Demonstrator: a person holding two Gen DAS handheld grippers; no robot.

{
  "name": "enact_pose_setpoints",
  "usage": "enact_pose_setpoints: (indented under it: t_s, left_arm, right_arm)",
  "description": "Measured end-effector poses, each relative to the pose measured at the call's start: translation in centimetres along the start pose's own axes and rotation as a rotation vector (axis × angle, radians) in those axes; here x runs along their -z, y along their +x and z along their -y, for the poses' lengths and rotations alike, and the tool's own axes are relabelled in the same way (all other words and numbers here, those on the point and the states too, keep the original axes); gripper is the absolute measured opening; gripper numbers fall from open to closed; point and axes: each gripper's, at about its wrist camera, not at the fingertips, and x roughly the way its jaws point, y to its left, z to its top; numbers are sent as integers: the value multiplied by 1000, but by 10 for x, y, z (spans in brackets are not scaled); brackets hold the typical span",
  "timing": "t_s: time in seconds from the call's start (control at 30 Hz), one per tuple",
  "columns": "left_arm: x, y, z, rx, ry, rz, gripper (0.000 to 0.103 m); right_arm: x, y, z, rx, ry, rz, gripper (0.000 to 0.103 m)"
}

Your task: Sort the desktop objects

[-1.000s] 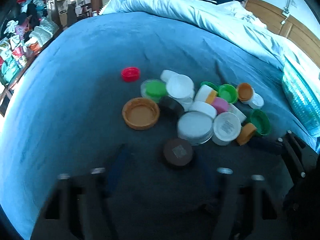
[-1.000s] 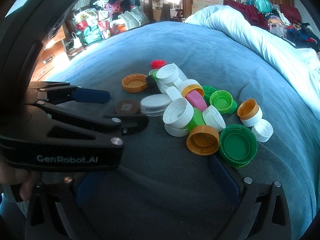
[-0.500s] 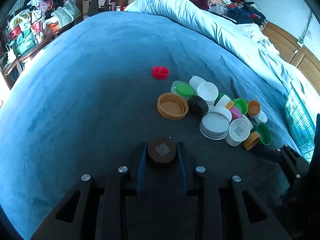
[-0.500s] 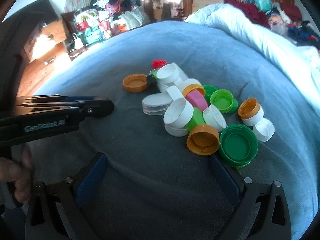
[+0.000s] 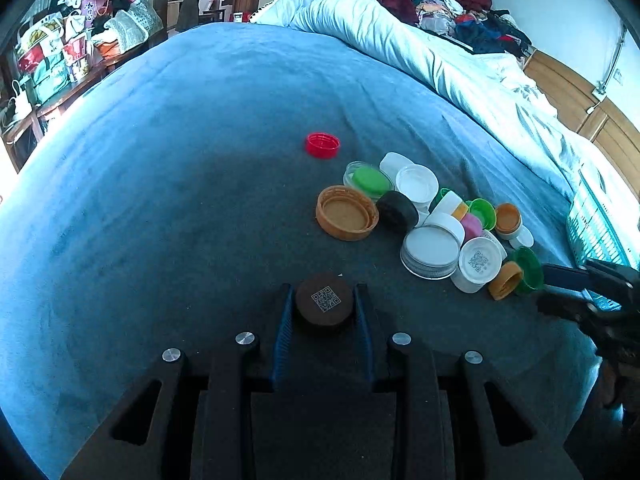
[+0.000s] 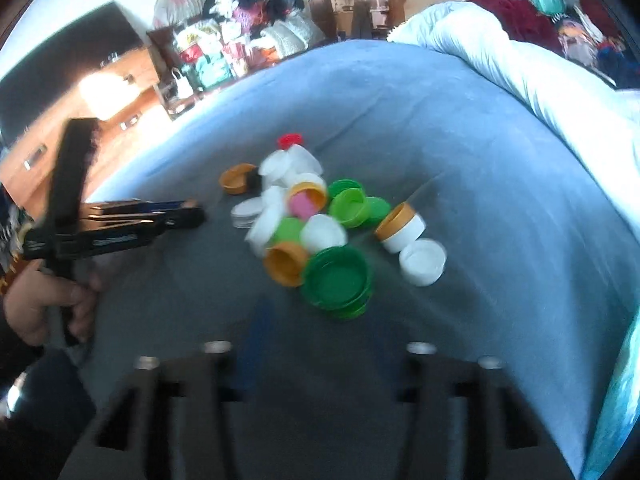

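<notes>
The left gripper [image 5: 324, 312] is clamped on a dark brown round plastic cap with a printed code [image 5: 325, 305], pads on opposite rim edges, just off the grey-blue bedspread [image 5: 160, 200]. It looks light, stiff and smooth, so a rim grip suits. The right gripper [image 6: 320, 344] is closing on nothing. Beyond lies the heap of mixed caps [image 5: 432, 220].

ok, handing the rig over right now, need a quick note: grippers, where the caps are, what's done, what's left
Left gripper: shut on the brown cap, apart from the pile.
Right gripper: jaws closing, nothing between them, close to the big dark green lid.
Pile of caps is heaped on the blue bedspread; the red cap lies alone beyond it.
Done: brown cap picked out.
Left: set it down, then sort the rest of the pile.
</notes>
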Motion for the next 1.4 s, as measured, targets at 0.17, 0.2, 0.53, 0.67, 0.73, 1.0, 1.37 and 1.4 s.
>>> enact_pose_setpoints:
  t_s: [0.17,0.2,0.53,0.67,0.73,1.0,1.37,1.4]
  left_arm:
    - [-1,2,-1,5,-1,-3,26]
    - [-2,2,-2,7,-1,-4,27]
    - [-2,3,1,5,13,-6,30]
    - [-2,3,1,4,12,-5,30]
    - [-2,1,1,-6,9,1,29]
    - [-5,-31,9,9,-23,38,26]
    - [-42,-109,74,38,66,191,16]
    - [-44,-114,80,45,73,201,16]
  right_arm:
    - [-9,13,-16,46,-101,-6,54]
    - [-9,13,-15,61,-112,7,62]
    - [-15,34,-17,85,-189,-49,48]
    - [-18,19,-10,60,-143,-23,13]
    - [-19,-1,-12,50,-113,23,13]
    - [-19,-67,-19,-16,42,144,13]
    - [-13,-137,-15,97,88,219,13]
    - [-12,-146,-12,107,94,233,13]
